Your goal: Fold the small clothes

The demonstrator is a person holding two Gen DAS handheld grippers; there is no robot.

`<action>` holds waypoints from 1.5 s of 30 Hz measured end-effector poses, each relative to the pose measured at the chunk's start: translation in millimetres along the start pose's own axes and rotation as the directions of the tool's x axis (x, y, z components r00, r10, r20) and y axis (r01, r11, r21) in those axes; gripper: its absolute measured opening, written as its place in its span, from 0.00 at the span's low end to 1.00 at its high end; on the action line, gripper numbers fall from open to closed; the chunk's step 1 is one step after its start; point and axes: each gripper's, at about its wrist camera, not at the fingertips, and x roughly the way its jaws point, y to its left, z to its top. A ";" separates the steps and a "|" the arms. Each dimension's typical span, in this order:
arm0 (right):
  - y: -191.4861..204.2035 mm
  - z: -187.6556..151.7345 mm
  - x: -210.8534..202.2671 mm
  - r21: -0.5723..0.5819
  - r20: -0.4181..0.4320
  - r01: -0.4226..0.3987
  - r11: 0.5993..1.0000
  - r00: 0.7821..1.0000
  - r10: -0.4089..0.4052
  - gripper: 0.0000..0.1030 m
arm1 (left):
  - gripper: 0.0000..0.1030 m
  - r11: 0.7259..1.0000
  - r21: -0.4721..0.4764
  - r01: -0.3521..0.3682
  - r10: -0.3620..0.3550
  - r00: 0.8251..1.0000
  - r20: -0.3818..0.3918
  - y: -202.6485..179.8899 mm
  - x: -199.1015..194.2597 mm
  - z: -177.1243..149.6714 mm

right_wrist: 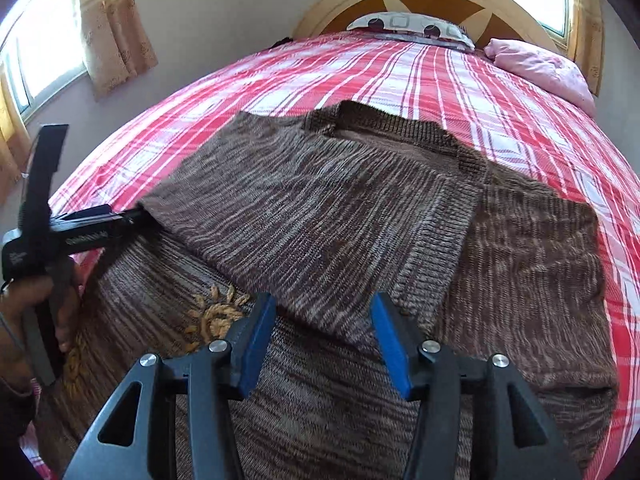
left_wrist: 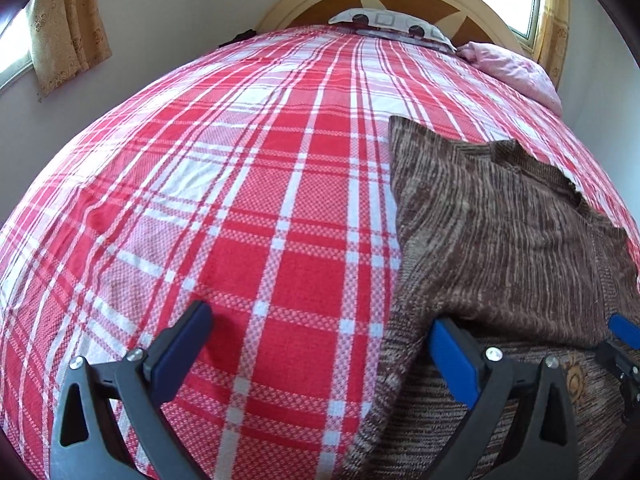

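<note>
Both claws, left [left_wrist: 320,344] and right [right_wrist: 318,328], gaped empty over the brown sweater [right_wrist: 320,216]; a careless pinch could drag the folded flap askew.

You have 1 brown knit sweater [right_wrist: 320,216] on 1 bed with a red plaid cover [left_wrist: 240,184]. You hold 2 hand-held grippers: left hand-held gripper [left_wrist: 320,344], right hand-held gripper [right_wrist: 320,336]. At the headboard [right_wrist: 432,4] lie 2 pillows: 1 patterned pillow [right_wrist: 412,26], 1 pink pillow [right_wrist: 540,70]. You can see 2 windows, each with tan curtains [right_wrist: 112,24].
</note>
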 end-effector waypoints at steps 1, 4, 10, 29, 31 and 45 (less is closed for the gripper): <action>1.7 -1.2 -2.3 -0.013 0.011 0.003 1.000 1.000 -0.003 0.50 | 1.00 1.000 -0.002 0.003 -0.003 1.000 0.000 0.5 -0.2 0.0; 4.1 -3.4 6.7 -0.050 -0.037 0.029 0.998 0.999 -0.030 0.51 | 1.00 1.000 0.003 -0.001 0.001 1.000 -0.003 -0.4 -1.4 -1.4; 3.7 3.7 -16.1 -0.041 0.076 0.022 0.999 0.997 -0.019 0.50 | 1.00 1.000 -0.025 0.016 -0.015 0.999 0.035 5.6 -12.5 -4.3; -3.2 -8.6 -19.0 -0.033 0.125 0.074 0.997 0.990 -0.069 0.51 | 1.00 0.976 0.169 -0.139 0.121 0.986 0.111 -40.8 -9.2 60.6; 0.9 -12.2 -16.8 -0.051 0.122 0.090 0.995 0.989 -0.083 0.51 | 1.00 0.960 0.212 -0.183 0.170 0.982 0.077 -48.8 7.4 58.6; -36.8 -11.2 -32.8 0.090 0.129 0.053 0.995 0.990 -0.064 0.51 | 1.00 0.944 0.222 -0.244 0.228 0.969 0.093 -27.1 28.1 41.1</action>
